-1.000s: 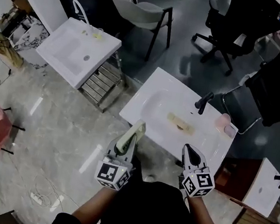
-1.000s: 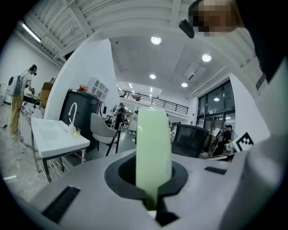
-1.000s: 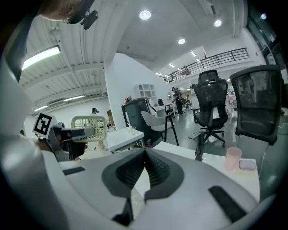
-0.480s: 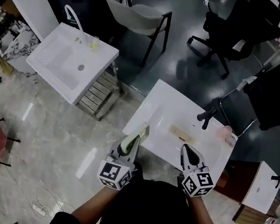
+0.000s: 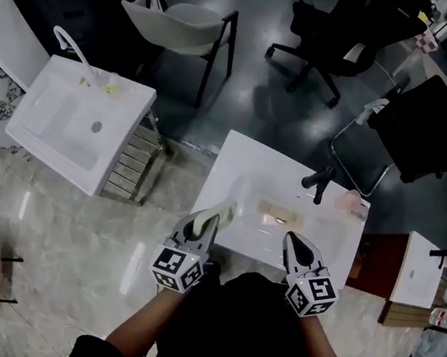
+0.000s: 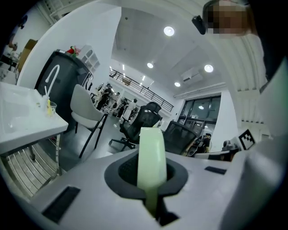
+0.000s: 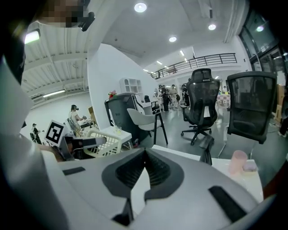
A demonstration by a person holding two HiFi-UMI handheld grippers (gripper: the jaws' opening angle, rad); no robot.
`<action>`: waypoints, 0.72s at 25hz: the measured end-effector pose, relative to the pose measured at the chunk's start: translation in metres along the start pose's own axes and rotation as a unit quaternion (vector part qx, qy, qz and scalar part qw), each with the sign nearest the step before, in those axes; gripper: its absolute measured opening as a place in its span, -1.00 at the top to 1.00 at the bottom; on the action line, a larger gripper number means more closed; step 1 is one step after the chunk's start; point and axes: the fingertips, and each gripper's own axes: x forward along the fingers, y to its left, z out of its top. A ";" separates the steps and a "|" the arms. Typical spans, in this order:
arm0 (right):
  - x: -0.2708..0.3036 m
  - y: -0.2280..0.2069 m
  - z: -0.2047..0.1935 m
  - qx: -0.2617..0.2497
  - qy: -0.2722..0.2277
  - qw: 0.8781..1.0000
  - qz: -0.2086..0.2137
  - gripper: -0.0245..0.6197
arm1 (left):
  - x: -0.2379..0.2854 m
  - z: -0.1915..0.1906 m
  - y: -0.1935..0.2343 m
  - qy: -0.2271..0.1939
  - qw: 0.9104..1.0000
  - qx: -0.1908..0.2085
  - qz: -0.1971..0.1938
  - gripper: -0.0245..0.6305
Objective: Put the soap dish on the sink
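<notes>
soap dish (image 5: 221, 212), pale green, clamped edge-on in left gripper (image 5: 204, 225), sticking out past jaw tips. held over near left rim of white sink (image 5: 239, 154); contact with rim not readable. right gripper (image 5: 295, 245) clenched on nothing, jaw tips together, over near right rim. beige bar (image 5: 276, 211) lying in basin. black faucet (image 5: 319, 180) at far edge, pink cup (image 5: 351, 203) just right of it. second washstand (image 5: 56, 129) well apart to left.

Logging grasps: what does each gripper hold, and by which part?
Left gripper clamps the pale green soap dish by its near end; right gripper holds nothing.
</notes>
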 end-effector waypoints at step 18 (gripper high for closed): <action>-0.002 -0.054 -0.029 0.069 -0.002 0.995 -0.072 0.93 | 0.115 -0.034 0.028 0.090 0.995 -0.027 -0.044 0.87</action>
